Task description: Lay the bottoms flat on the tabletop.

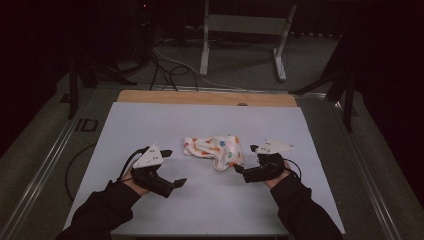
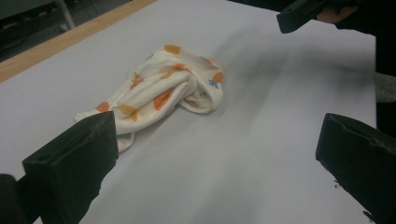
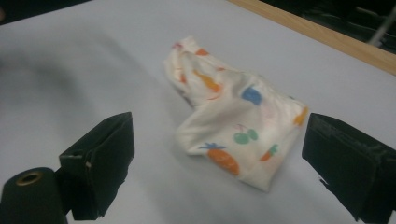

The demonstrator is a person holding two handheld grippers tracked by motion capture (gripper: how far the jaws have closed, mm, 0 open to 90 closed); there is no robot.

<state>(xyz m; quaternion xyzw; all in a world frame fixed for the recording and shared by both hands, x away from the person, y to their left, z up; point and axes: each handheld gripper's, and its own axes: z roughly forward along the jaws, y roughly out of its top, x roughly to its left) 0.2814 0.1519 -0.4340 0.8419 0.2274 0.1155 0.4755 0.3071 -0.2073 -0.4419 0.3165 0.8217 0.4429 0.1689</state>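
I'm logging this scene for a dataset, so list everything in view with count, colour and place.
Printed cloth: one, white with orange, blue and green fruit shapes, crumpled at the mat's middle, between the grippers.
Mat: one, pale grey-white, covering the table.
Table edge: one, light wood, along the far side.
Metal stand: one, grey, on the floor beyond the table.
Cables: several, black and white, on the floor by the stand.
Left gripper: one, black, open, left of the cloth.
Right gripper: one, black, open, right of the cloth.
Sleeves: two, dark, at the near edge.
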